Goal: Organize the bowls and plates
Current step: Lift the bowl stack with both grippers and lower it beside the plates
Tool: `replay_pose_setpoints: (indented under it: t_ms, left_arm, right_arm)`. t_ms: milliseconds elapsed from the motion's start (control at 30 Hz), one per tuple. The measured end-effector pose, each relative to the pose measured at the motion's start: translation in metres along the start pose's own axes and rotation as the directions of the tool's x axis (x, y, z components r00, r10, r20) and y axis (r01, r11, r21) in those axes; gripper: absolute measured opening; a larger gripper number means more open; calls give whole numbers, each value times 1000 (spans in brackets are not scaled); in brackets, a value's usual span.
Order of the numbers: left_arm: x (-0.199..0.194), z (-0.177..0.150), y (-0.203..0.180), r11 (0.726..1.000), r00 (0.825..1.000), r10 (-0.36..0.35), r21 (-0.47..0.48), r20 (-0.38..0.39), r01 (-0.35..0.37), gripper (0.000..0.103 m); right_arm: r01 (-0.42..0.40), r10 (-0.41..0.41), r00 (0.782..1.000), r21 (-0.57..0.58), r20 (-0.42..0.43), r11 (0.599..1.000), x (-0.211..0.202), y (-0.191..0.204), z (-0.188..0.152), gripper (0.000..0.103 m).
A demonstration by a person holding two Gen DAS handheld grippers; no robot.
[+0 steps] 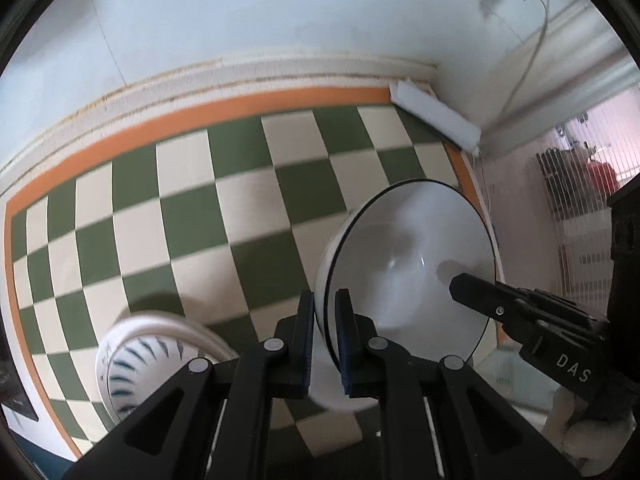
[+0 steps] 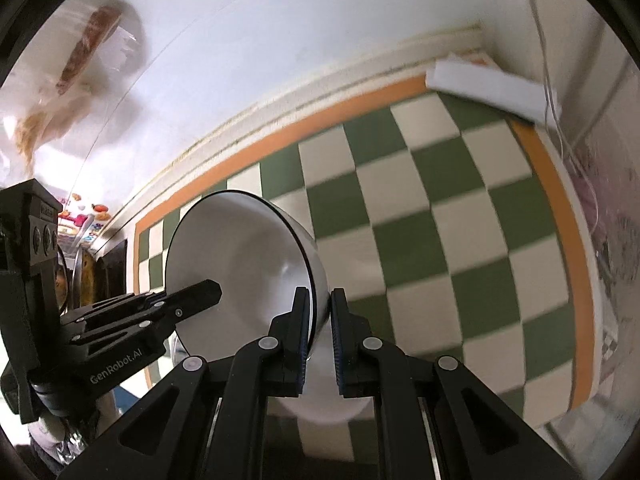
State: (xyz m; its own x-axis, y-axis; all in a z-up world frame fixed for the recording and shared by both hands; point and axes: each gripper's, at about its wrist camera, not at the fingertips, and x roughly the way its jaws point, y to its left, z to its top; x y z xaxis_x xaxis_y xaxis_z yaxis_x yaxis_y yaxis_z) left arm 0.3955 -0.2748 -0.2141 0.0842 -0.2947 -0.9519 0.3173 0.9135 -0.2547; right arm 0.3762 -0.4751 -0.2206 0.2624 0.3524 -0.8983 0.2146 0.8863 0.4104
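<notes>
- The white bowl [image 1: 408, 264], edged with a thin dark line, is held up off the counter [image 1: 248, 216], tipped on its side so its hollow faces the cameras.
- The left tool [image 1: 325, 340] is clamped on the bowl's rim at one edge, one pad inside the wall and one outside.
- The right tool [image 2: 319, 336] is clamped on the rim at the opposite edge in the same way; from the left wrist view its black finger [image 1: 480, 294] shows reaching over the far side of the bowl.
- Under the left tool, to the near left, a second bowl [image 1: 160, 356] with blue stripes inside sits on the counter, apart from the lifted one.
- The counter wears a green and cream check cloth with an orange border.
- In the far right corner a white box [image 1: 436, 116] lies against the wall, with a thin cable [image 1: 528, 56] hanging down beside it.
</notes>
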Motion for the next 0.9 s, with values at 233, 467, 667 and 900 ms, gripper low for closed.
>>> replay_pose_setpoints:
  t_ms: [233, 467, 667, 900]
  left_arm:
    - [13, -29, -4, 999, 999, 12, 33, -47, -10, 9]
    - [37, -42, -7, 998, 994, 37, 55, -101, -31, 9]
    - [51, -47, -7, 995, 989, 69, 75, -131, -59, 9]
    - [67, -50, -8, 991, 982, 110, 96, -157, -96, 9]
  right_arm:
    - [-8, 11, 999, 55, -41, 998, 11, -13, -47, 12]
    - [10, -2, 996, 90, -84, 996, 29, -28, -66, 12]
    - [21, -9, 993, 100, -119, 995, 44, -35, -73, 12]
    - [36, -21, 989, 105, -144, 994, 56, -40, -72, 12]
